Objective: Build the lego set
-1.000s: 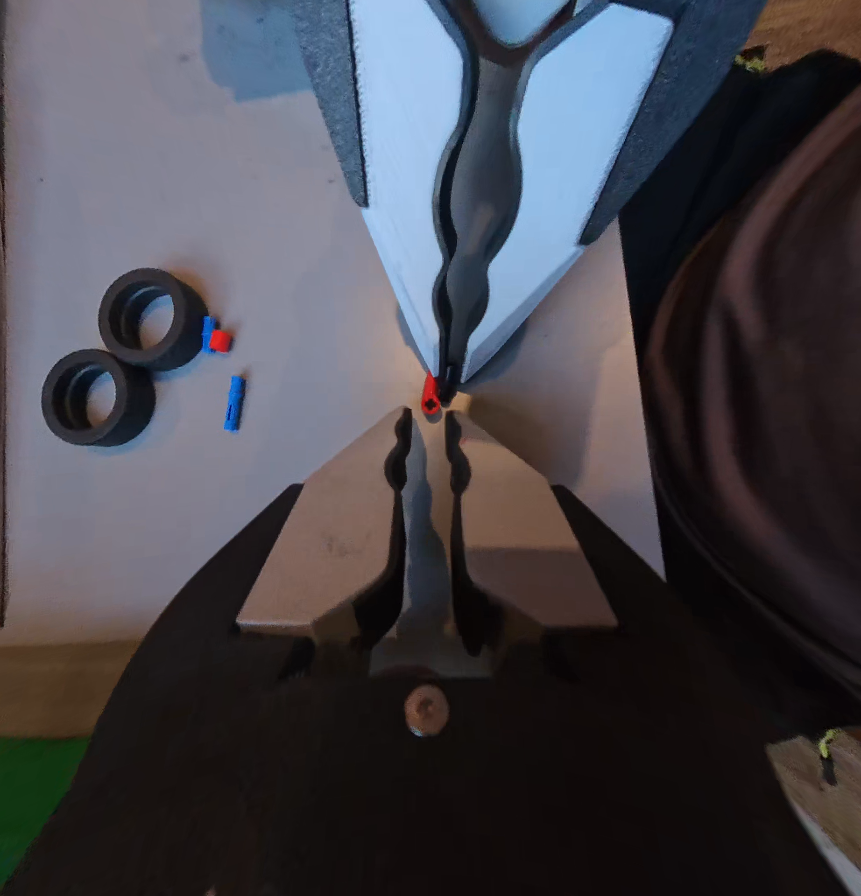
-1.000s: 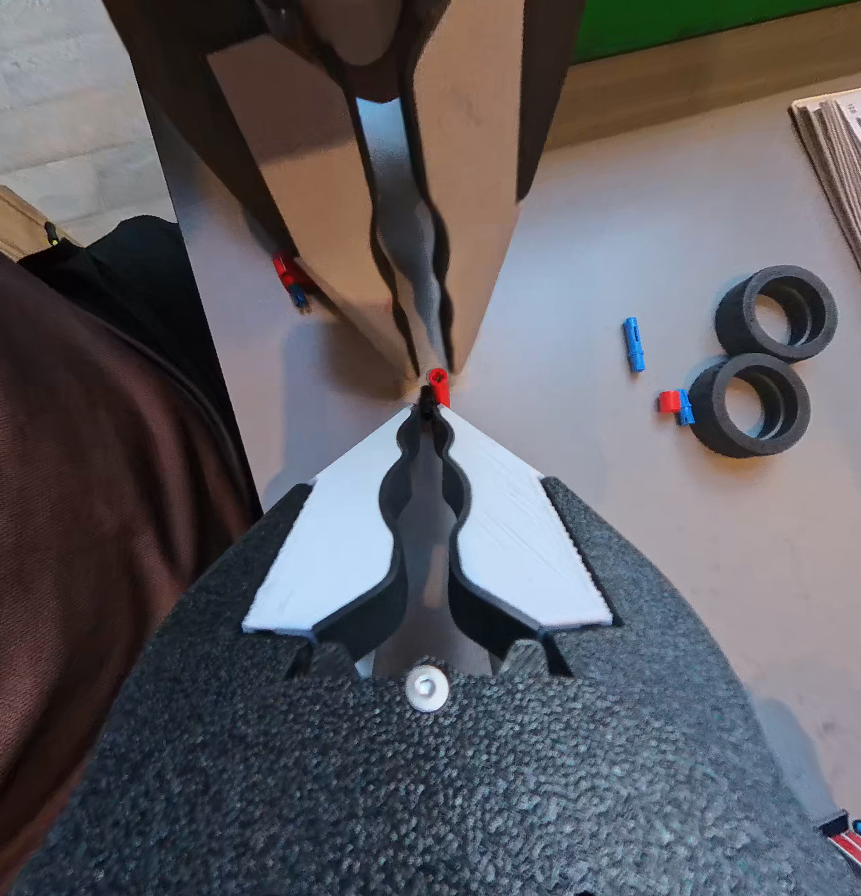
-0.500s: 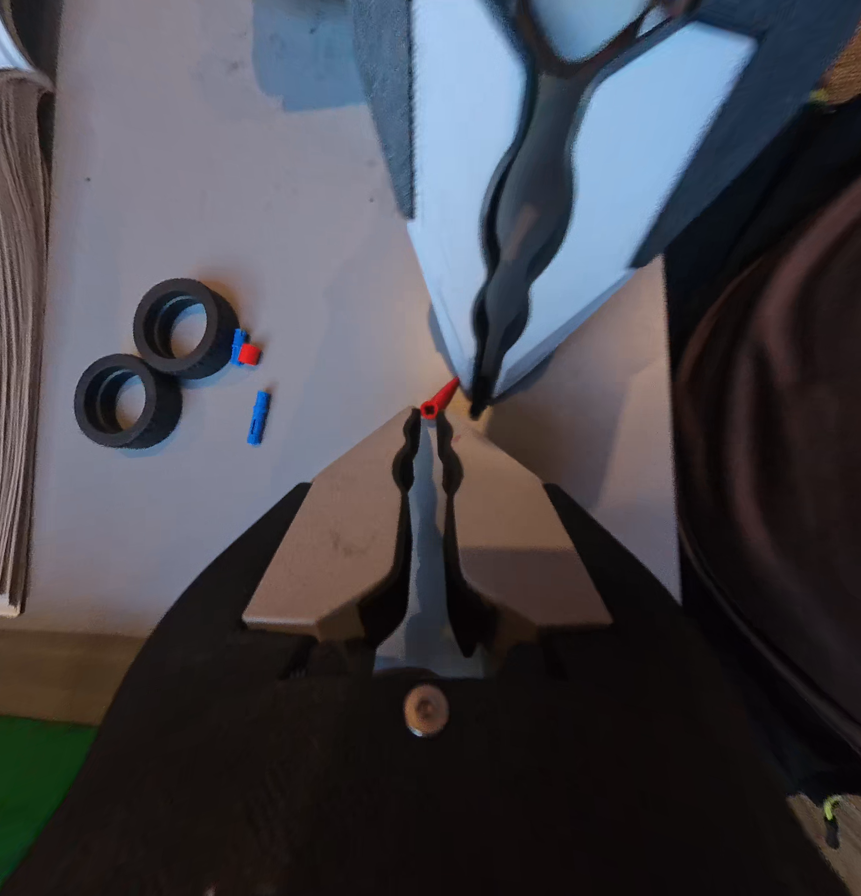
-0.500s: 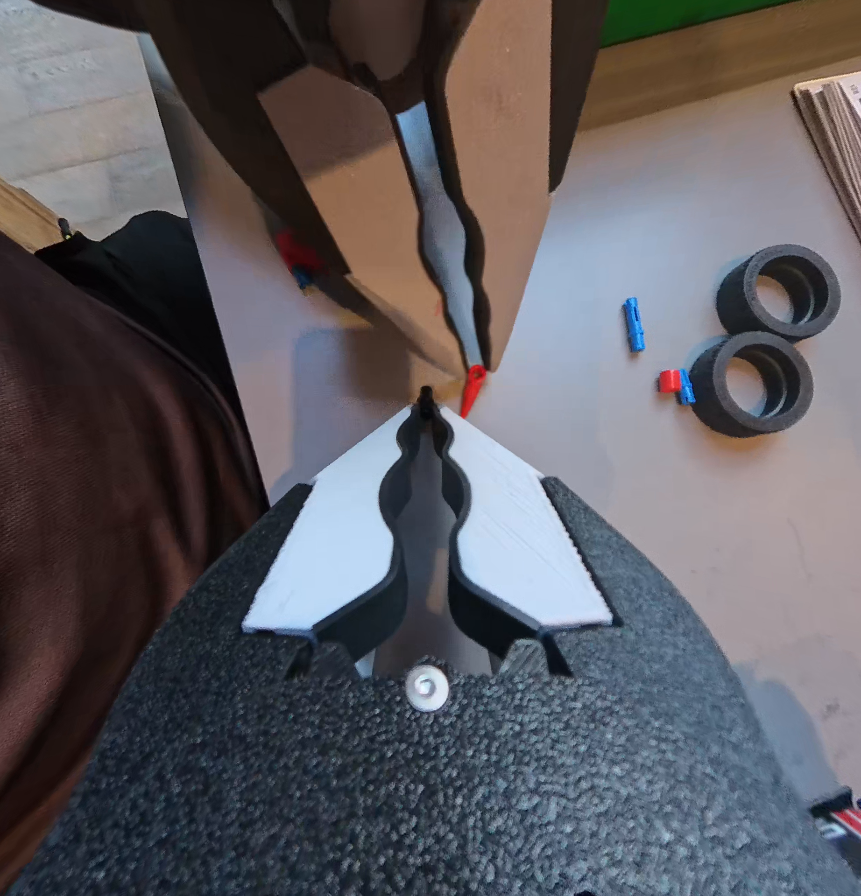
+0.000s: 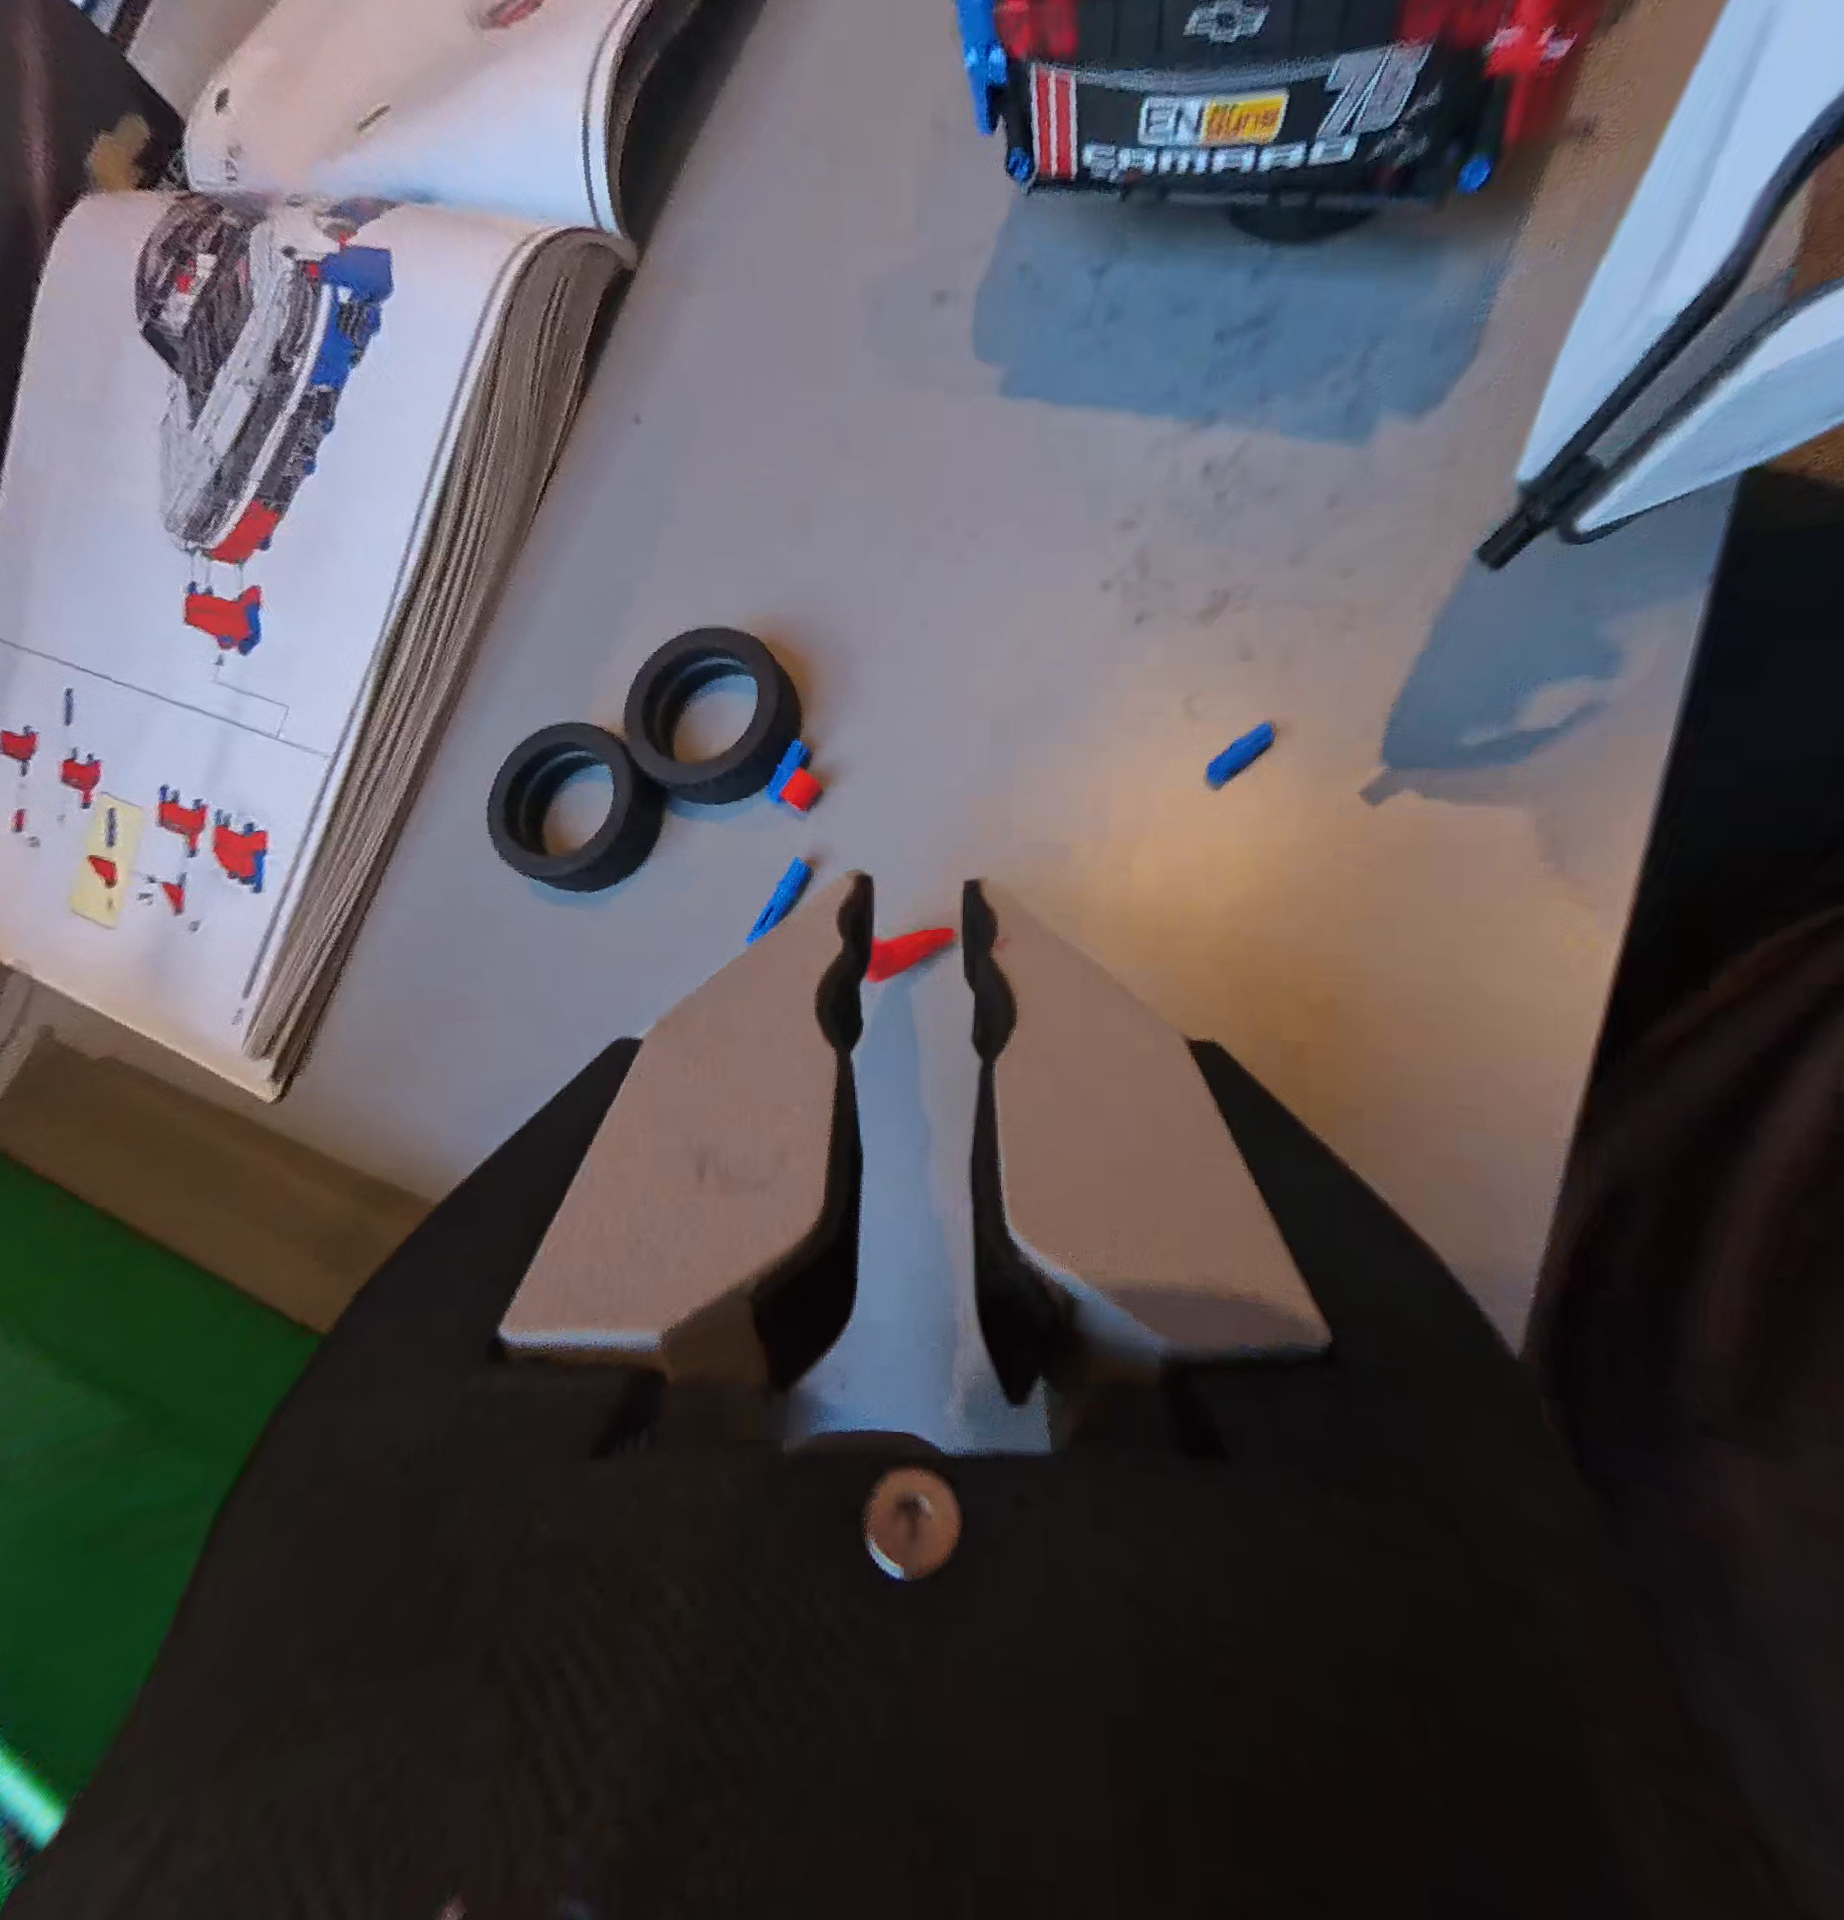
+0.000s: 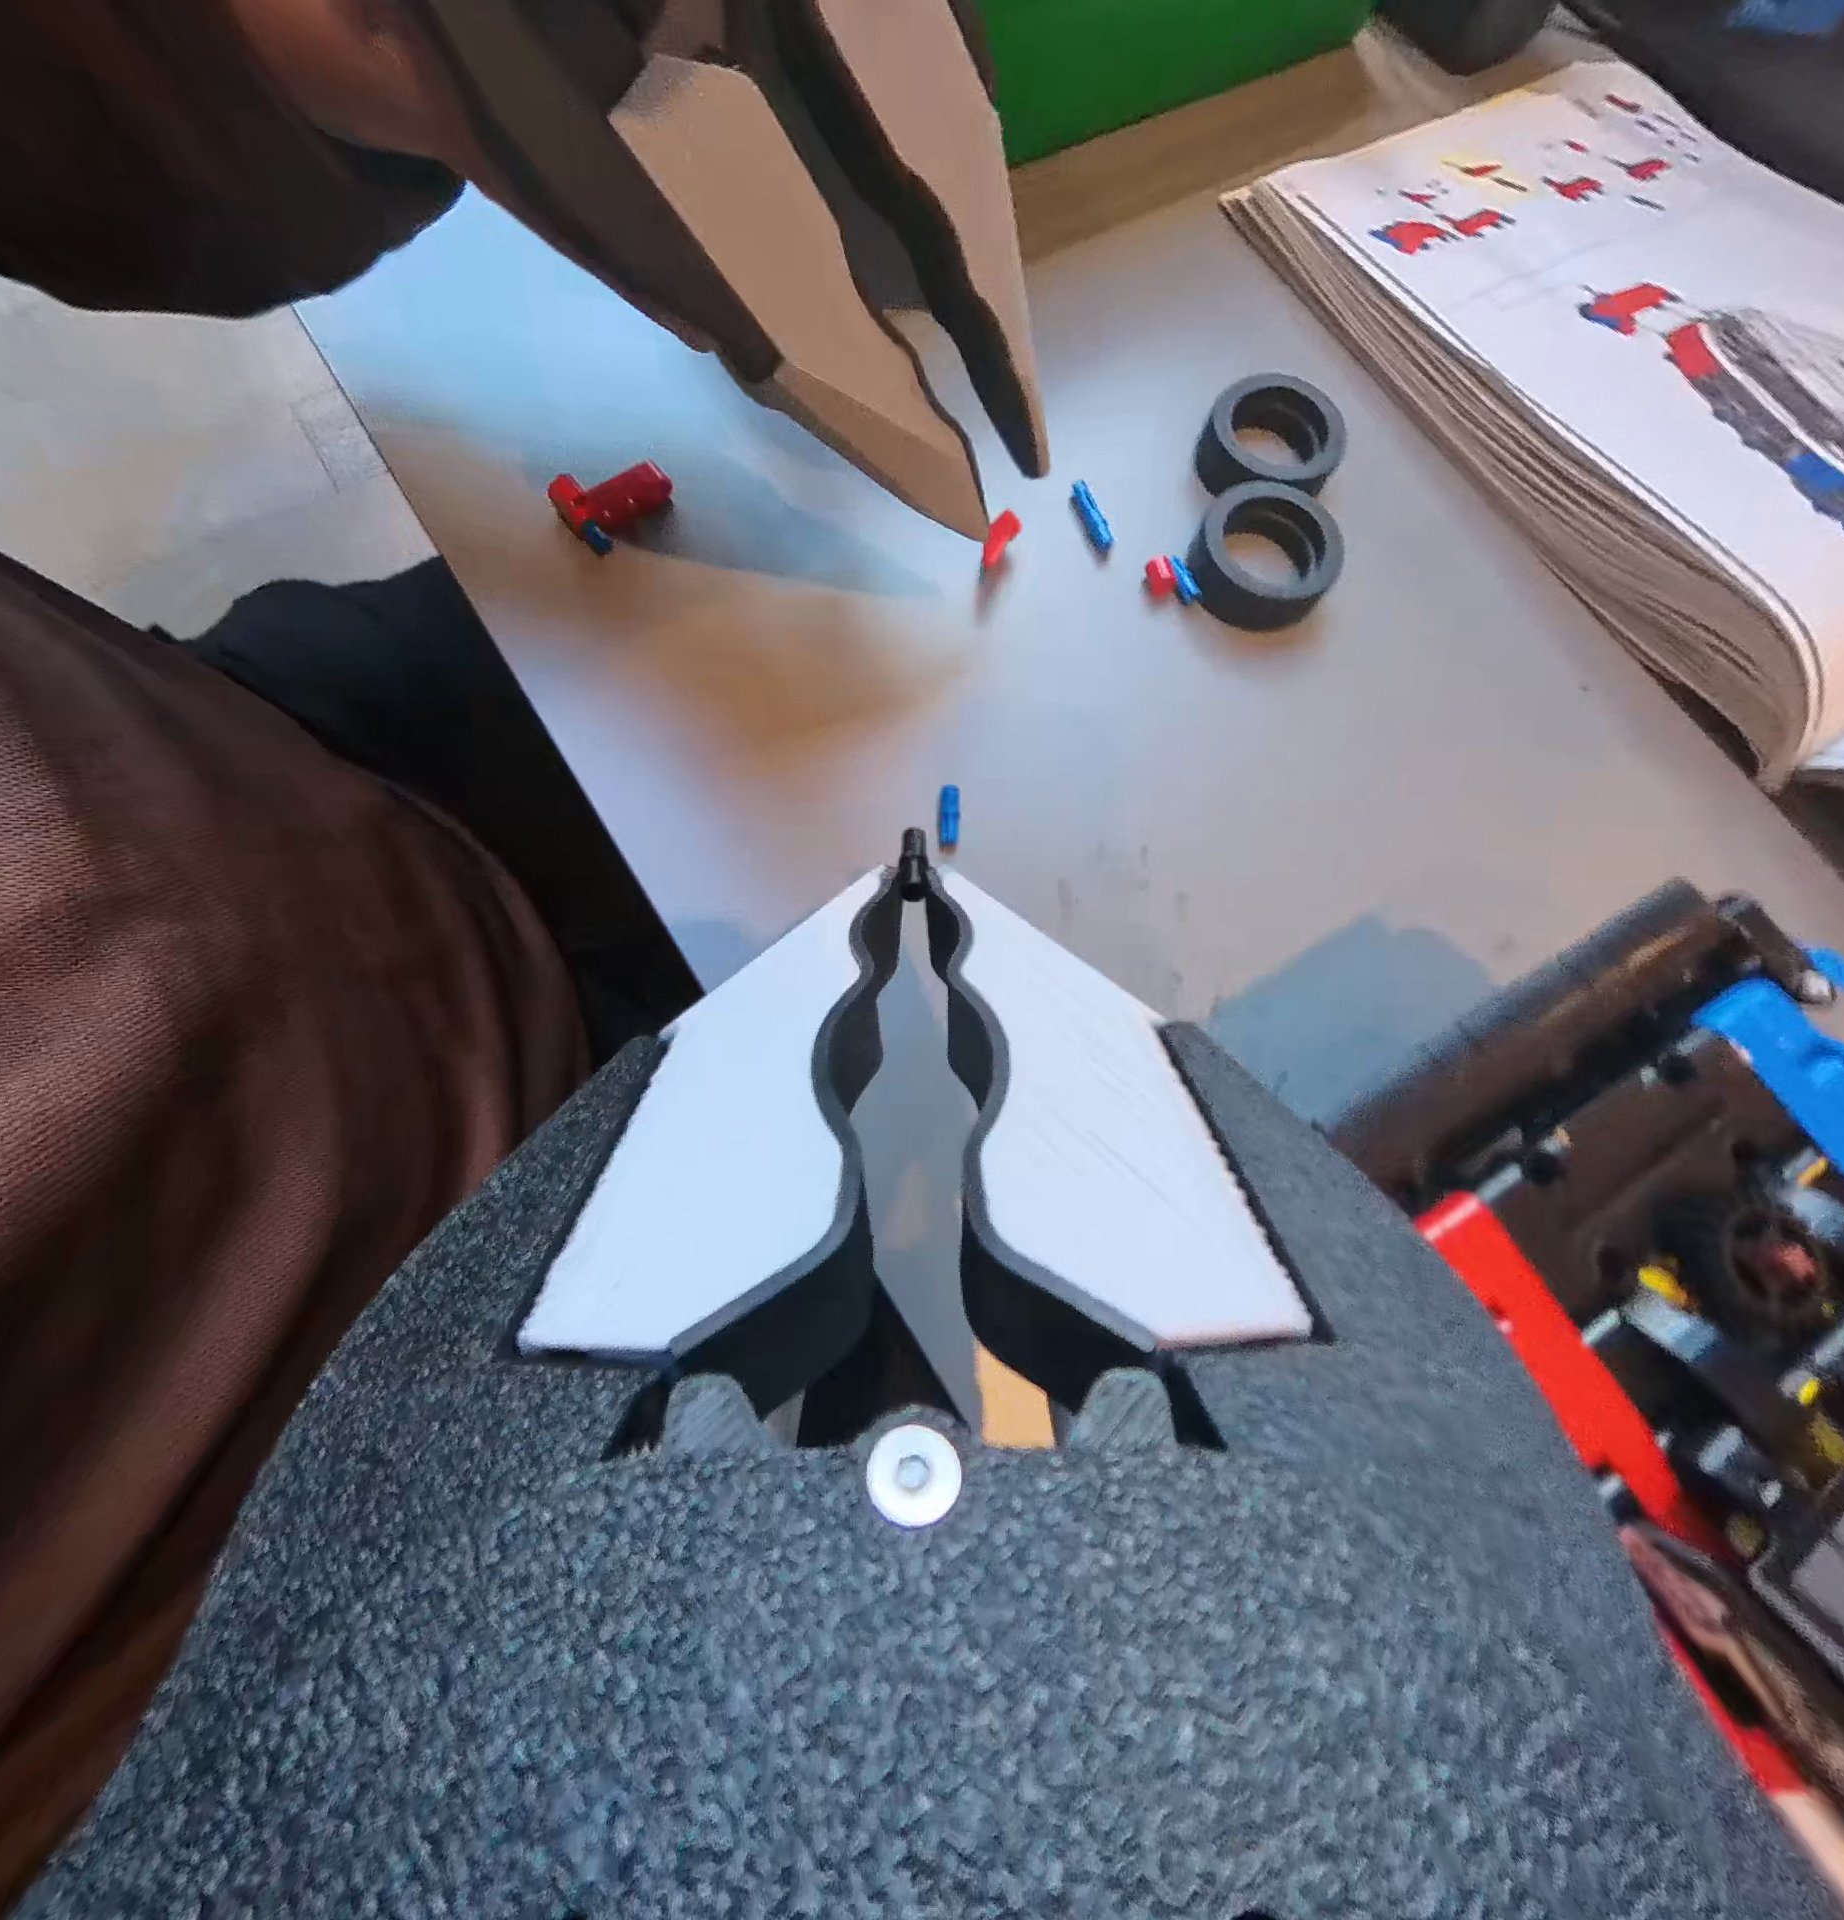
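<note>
1. An open instruction booklet (image 5: 222, 540) lies at the far left of the desk (image 5: 1001, 540) in the left wrist view, its pages showing coloured pictures of a car and small parts.
2. Just right of the booklet sit two black tyres (image 5: 643, 774), touching each other; a small blue-and-red piece (image 5: 796, 781) lies against the nearer-right tyre.
3. A blue pin (image 5: 783, 899) lies just beside the left fingertip of the left gripper (image 5: 916, 914).
4. The left gripper's jaws stand narrowly apart, gripping nothing; a small red pointed piece (image 5: 907, 951) is seen in the gap between them, and the right wrist view puts it on the desk at one fingertip.
5. Another blue pin (image 5: 1240, 753) lies farther right on the bare desk, well apart from the tyres.
6. The part-built car (image 5: 1240, 114) stands at the far edge of the desk.
7. The right gripper (image 6: 913, 883) has its jaws closed on a small black pin (image 6: 912, 854) that sticks out past the tips, above the desk near that second blue pin.
8. In the right wrist view a red piece with a blue pin (image 6: 611, 497) lies near the desk edge, beside a person's dark brown sleeve (image 6: 222, 1039).
</note>
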`<move>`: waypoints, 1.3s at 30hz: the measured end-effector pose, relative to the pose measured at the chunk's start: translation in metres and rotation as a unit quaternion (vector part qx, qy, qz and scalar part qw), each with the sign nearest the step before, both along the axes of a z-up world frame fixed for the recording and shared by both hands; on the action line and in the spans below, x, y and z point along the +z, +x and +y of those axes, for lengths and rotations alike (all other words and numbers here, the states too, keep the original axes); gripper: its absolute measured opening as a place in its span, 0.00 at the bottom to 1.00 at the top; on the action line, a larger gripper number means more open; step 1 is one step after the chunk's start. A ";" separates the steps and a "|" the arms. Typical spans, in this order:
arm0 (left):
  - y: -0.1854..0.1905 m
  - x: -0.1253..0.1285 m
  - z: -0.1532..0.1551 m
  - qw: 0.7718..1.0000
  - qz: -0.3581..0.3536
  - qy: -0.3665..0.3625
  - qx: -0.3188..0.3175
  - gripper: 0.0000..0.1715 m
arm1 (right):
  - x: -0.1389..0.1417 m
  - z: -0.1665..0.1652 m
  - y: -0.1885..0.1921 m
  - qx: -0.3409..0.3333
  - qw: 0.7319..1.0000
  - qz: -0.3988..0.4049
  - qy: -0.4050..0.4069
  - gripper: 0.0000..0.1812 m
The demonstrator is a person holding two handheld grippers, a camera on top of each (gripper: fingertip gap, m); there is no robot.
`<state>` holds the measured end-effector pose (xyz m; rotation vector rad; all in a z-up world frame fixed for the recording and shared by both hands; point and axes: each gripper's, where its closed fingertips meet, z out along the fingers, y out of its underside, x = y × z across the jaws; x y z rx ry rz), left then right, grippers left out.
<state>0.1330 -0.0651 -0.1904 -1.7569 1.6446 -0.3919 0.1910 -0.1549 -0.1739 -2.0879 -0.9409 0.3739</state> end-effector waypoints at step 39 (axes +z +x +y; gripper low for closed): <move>-0.053 0.016 -0.020 0.998 0.016 -0.021 0.056 0.26 | -0.011 -0.013 -0.035 0.031 0.997 0.058 -0.033 0.02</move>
